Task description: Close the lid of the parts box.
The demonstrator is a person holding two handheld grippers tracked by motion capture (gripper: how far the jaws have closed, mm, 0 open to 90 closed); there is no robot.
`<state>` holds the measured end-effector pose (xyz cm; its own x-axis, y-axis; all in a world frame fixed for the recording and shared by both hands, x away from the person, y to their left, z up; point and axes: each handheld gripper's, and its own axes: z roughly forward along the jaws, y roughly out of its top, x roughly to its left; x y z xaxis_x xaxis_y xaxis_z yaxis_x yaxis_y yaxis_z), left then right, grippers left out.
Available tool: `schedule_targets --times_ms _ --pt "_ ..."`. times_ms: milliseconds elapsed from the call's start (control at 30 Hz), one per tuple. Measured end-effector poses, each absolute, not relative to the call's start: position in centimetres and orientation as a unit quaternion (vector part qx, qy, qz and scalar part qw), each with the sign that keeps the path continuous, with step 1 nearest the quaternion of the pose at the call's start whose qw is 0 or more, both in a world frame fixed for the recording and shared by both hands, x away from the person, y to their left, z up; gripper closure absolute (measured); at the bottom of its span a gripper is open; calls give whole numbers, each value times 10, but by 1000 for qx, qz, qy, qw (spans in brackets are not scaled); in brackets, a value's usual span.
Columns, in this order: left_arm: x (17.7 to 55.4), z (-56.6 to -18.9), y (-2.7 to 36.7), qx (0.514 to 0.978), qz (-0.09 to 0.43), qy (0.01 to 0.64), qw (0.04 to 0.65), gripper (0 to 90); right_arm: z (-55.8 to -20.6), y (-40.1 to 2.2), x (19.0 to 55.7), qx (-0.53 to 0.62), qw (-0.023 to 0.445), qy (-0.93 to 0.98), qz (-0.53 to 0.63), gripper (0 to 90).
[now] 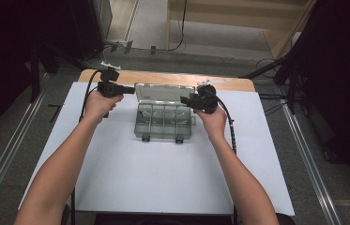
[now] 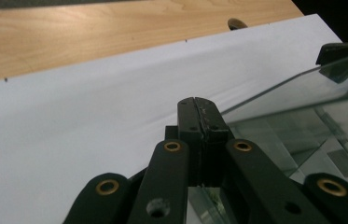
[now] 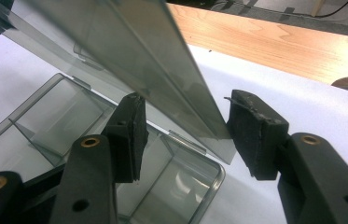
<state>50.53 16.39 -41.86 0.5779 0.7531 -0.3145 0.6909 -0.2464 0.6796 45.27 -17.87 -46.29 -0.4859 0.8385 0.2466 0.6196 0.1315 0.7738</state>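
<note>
**Clear box open at mid-table**

The clear compartment box (image 1: 164,121) lies on the white sheet (image 1: 163,178), its compartments bare. Its raised lid (image 3: 129,51) stands between the spread right gripper (image 3: 185,135) pads. The left gripper (image 2: 198,122) is pressed together, just beside the lid

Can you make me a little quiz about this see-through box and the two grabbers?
1. True or false: the lid of the clear box is shut flat.
2. What lies between the right gripper's jaws? A) a black latch B) the lid's edge C) a divider
3. How do the left gripper's jaws stand: apart or pressed together?

Key:
1. False. The lid stands raised over the compartments.
2. B. The lid's edge passes between the two pads, which stand apart.
3. Pressed together, beside the lid's left edge, with nothing visible between them.
</note>
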Motion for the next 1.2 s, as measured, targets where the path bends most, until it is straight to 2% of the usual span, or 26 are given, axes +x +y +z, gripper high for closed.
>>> schedule_targets --times_ms 167,467,867,1000,1200 --pt "504 -413 154 791 39 445 419 895 -463 -179 452 487 123 744 440 474" --pt "501 -413 147 797 38 433 419 894 -462 -180 450 491 107 746 437 361" --pt "496 -412 147 797 29 426 428 879 -460 -186 434 494 84 754 425 320" --pt "493 -413 147 802 28 420 424 880 -460 -192 424 495 72 754 427 346" --pt "490 -414 148 802 22 420 425 880 -457 -201 412 488 51 761 425 468"
